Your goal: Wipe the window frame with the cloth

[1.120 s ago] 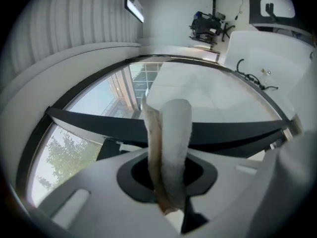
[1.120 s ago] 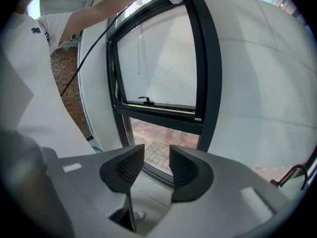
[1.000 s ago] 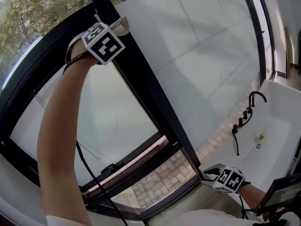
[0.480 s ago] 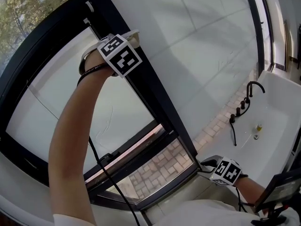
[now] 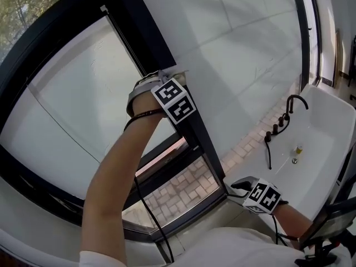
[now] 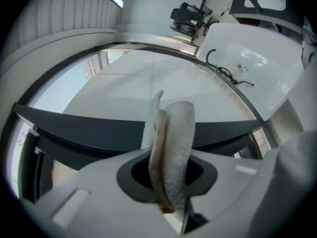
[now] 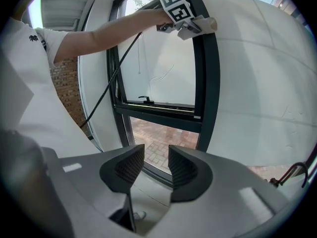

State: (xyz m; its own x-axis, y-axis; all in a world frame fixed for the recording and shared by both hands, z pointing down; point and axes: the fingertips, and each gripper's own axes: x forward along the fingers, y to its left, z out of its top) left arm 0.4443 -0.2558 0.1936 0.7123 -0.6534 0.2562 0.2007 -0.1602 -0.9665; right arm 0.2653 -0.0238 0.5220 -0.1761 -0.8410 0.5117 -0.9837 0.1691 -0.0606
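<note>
Cloth (image 6: pixel 173 143): folded, pale, pinched edge-on between the jaws of the left gripper (image 6: pixel 168 175), which are closed tight on the fold. A loose flap stands up beyond the tips.

Position: in the head view the cloth (image 5: pixel 171 72) sits just at 11 o'clock of centre, against the dark upright of the window frame (image 5: pixel 139 35). The right gripper view puts it at 1 o'clock, on the upright's (image 7: pixel 208 83) edge where it meets the white wall panel (image 7: pixel 257 83). Firm contact looks likely but I cannot confirm it.

Right gripper (image 7: pixel 156 167): jaws spread, nothing between them. It is held low at 5 o'clock in the head view (image 5: pixel 253 194), well apart from the work.

Step in hand (judgement): stroke along the upright towards the lower rail at 6 o'clock.

Doing it well:
- Turn the left wrist so the broad face of the fold meets the frame, not the thin edge.
- Follow the upright's line and hold pressure even.
- Hold the pinch hard: the free flap could drag and pull the cloth out.
- Mind the dangling cable (image 5: pixel 146 204).
- The rail and its corners look unwiped.
</note>
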